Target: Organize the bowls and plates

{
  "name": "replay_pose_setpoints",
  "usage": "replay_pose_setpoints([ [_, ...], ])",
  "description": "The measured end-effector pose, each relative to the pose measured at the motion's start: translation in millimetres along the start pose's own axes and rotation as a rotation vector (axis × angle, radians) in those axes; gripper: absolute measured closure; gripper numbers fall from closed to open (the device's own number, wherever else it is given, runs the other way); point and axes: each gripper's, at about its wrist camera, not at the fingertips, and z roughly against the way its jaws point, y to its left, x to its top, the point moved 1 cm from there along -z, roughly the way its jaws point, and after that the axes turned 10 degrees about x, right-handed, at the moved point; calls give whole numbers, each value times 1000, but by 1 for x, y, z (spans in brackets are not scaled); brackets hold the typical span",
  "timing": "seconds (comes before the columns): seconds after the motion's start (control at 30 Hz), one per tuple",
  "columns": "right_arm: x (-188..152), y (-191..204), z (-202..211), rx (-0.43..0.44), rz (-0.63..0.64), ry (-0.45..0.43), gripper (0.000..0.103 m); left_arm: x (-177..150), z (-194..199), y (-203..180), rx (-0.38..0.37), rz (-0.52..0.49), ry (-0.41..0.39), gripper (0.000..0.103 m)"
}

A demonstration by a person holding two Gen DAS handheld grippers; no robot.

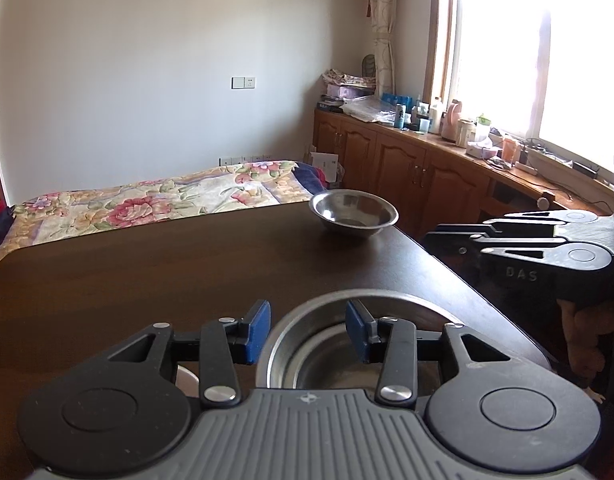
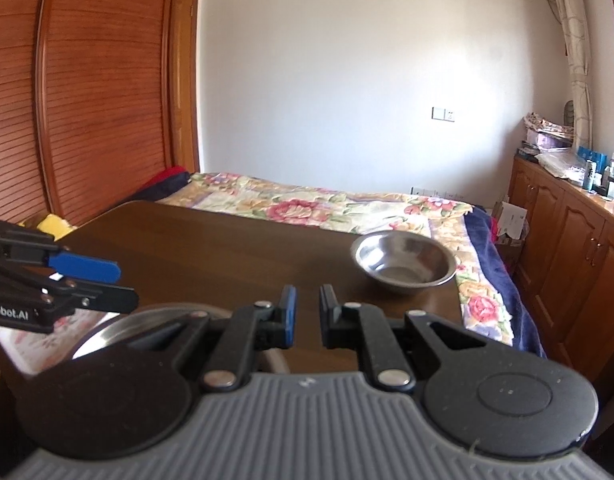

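A steel bowl (image 1: 291, 344) sits at the near edge of the dark table (image 1: 147, 272), with a second steel dish nested inside it. My left gripper (image 1: 309, 332) is open over it, with one blue pad outside the left rim and the other inside. A second steel bowl (image 1: 353, 214) (image 2: 403, 266) stands alone at the table's far right corner. My right gripper (image 2: 307, 316) hovers over the near table with only a narrow gap and nothing between its pads. A white floral piece (image 2: 27, 344), partly hidden, lies beside the near bowl (image 2: 119, 328).
A bed with a floral cover (image 1: 147, 204) lies just beyond the table's far edge. Wooden cabinets (image 1: 407, 164) with a cluttered top run under the window on the right. A slatted wardrobe (image 2: 87, 100) stands to the left. A hand (image 1: 583, 340) holds the right gripper (image 1: 459, 242).
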Motion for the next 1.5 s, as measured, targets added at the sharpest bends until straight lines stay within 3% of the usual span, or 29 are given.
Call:
replay_pose_setpoints([
  [0.37, 5, -44, -24, -48, -2, -27, 88, 41, -34, -2, 18, -20, -1, 58],
  [0.5, 4, -61, -34, -62, -15, -27, 71, 56, -51, -6, 12, -34, 9, 55],
  [0.73, 0, -86, -51, -75, -52, -23, 64, 74, -87, -20, -7, -55, 30, 50],
  [1.27, -4, -136, -81, -71, -152, -1, 64, 104, -172, -44, -67, -123, 129, 50],
  [1.5, -6, -145, -89, -54, -176, 16, 64, 107, -205, -50, -88, -133, 180, 56],
])
